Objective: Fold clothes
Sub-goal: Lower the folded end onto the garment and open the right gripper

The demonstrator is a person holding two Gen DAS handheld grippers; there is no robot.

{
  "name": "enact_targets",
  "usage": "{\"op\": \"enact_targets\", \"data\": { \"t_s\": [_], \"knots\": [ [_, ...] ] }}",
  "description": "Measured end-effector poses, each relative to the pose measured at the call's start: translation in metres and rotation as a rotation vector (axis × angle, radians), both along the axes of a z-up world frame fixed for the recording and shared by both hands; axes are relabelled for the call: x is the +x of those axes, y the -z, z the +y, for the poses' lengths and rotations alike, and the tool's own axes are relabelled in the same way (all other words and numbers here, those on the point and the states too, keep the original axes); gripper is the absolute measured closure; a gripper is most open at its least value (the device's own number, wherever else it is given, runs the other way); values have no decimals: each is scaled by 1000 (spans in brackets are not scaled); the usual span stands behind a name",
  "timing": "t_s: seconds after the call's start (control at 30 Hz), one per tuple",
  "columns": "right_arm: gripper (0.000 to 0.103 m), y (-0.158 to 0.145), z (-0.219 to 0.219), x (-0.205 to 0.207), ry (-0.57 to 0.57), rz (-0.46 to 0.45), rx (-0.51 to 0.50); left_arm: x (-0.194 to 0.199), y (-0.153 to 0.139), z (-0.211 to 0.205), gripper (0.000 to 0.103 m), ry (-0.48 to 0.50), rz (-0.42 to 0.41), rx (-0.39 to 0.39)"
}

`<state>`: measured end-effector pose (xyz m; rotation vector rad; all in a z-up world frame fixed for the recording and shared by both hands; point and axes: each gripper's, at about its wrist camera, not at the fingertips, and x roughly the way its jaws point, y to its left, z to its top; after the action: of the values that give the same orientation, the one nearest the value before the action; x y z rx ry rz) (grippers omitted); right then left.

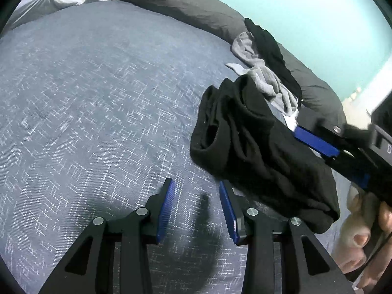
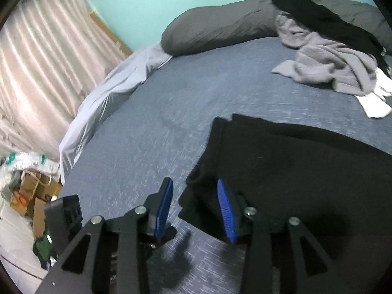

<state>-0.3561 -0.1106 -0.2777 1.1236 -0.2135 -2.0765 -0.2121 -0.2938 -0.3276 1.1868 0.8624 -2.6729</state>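
**Black garment bunched on the bed, both grippers part open and empty**

The black garment lies crumpled on the blue patterned bedspread, toward the bed's right edge as the left wrist view shows it. It is thick dark fabric, rolled into folds, with a tube-like opening at its far end. From the right wrist view the same garment looks flatter, with a straight folded edge on its far side and a loose corner hanging toward the near edge of the bed.

The left gripper hovers over bare bedspread just left of the garment. Its blue pads are spread partway, nothing between them; its right finger sits just beside the cloth's near edge, contact unclear.

The right gripper is also parted partway. Its right finger lies against or over the garment's loose corner; the left one is over bedspread. The pads do not pinch the cloth. In the left view it comes in from the right over the garment, a hand holding it.

Beyond, near the far right corner, a grey garment and another black one are heaped against a dark grey pillow.
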Motion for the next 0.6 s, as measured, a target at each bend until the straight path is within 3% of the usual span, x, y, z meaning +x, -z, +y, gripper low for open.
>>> {"op": "enact_targets", "data": {
  "t_s": [0.33,0.6],
  "knots": [
    [65,0,147,-19,271,-30,35,-6,-7,10,61,29,36,5],
    [65,16,219,-12,371,-39,73,-15,-17,21,55,39,68,6]
  ]
}}
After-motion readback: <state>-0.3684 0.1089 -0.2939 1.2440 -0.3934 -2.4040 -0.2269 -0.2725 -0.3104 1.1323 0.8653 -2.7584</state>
